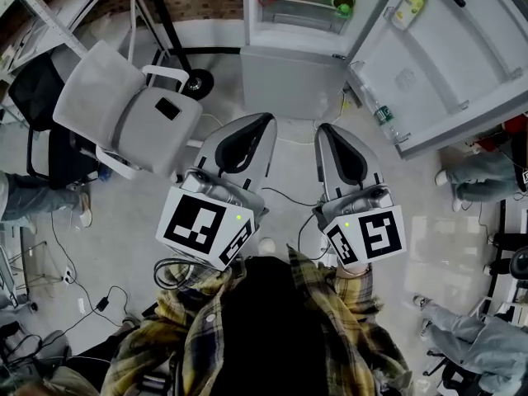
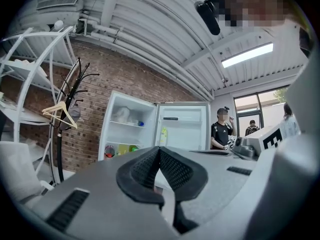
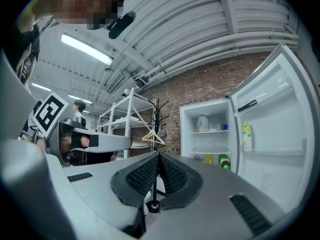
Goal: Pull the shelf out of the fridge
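**A:** Containers, quick. What do we log?

**B:** One white fridge (image 1: 293,77) with its white door (image 1: 450,64) swung wide. In the right gripper view we see two clear shelves. The upper shelf (image 3: 210,132) carries a pale bag-like lump (image 3: 202,122) and a small blue item (image 3: 223,127). Under the lower shelf (image 3: 210,153) stand a red bottle (image 3: 197,158), a yellow bottle (image 3: 209,159) and a green bottle (image 3: 225,160). The door holds a yellow-green bottle (image 1: 410,7) and a clear green-labelled bottle (image 1: 384,115).

**A:** Shelves versus grippers?

**B:** Both shelves sit inside the fridge, ahead of the jaw tips and well apart from them. On the left gripper (image 1: 268,119) and the right gripper (image 1: 323,128) the jaws are pressed together with nothing between them.

**A:** Counts?

**B:** We count two grippers, one fridge, two shelves, three bottles inside and two in the door.
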